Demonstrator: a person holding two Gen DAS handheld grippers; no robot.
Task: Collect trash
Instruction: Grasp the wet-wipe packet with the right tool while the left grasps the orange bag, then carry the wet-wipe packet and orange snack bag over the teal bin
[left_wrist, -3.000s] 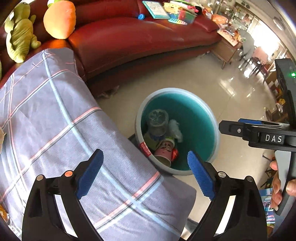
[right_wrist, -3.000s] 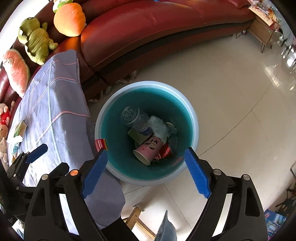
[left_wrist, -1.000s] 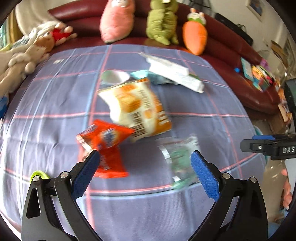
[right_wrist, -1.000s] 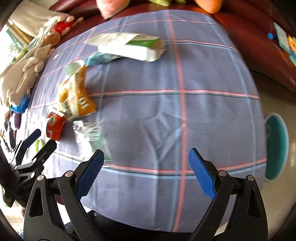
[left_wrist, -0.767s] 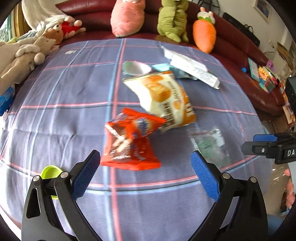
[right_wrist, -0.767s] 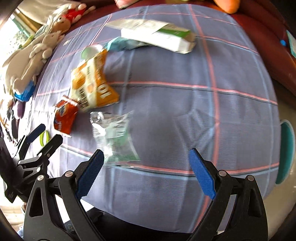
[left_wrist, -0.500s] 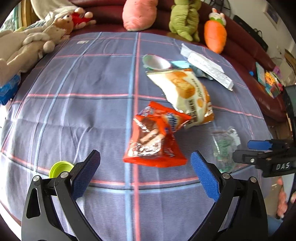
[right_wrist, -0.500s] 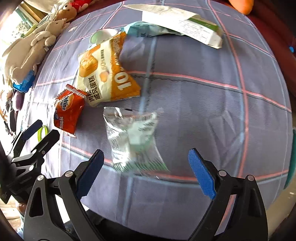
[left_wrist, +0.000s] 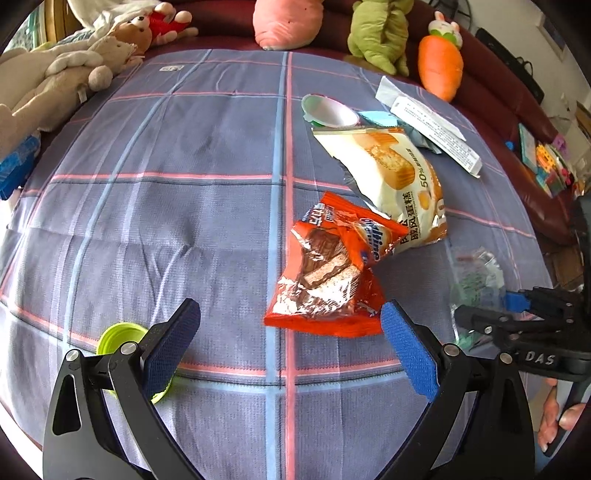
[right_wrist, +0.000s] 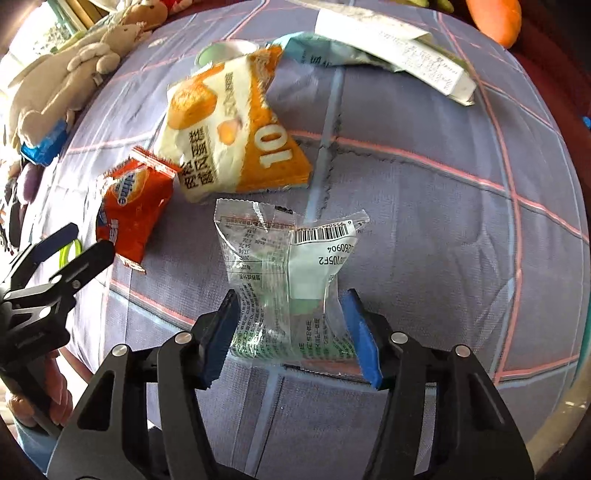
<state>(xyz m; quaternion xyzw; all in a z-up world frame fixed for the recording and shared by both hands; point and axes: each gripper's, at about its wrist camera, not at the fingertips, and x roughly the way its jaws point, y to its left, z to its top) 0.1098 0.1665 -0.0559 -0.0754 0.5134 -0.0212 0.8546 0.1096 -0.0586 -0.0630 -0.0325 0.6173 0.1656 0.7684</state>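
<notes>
A clear plastic wrapper (right_wrist: 288, 254) with a barcode lies on the checked cloth (right_wrist: 424, 221) near the table's front edge. My right gripper (right_wrist: 291, 306) straddles its near end. The jaws are closing, and both blue pads press into the wrapper's pinched waist. An orange-red snack wrapper (left_wrist: 325, 273) lies torn open to its left. My left gripper (left_wrist: 288, 317) hangs open just over that wrapper's near edge, its pads clear of it. A white and orange cake bag (left_wrist: 391, 177) lies behind both wrappers.
Farther back lie a small white cup (left_wrist: 328, 110), a teal wrapper (right_wrist: 325, 51) and a long white box (left_wrist: 432, 129). A lime green lid (left_wrist: 118, 336) sits by my left finger. Plush toys (left_wrist: 66, 74) line the cloth's far and left edges, with a red sofa behind.
Both grippers swung from the bin to the table and sank toward the trash. The right jaws narrowed from wide open onto the clear wrapper. The left jaws stayed open.
</notes>
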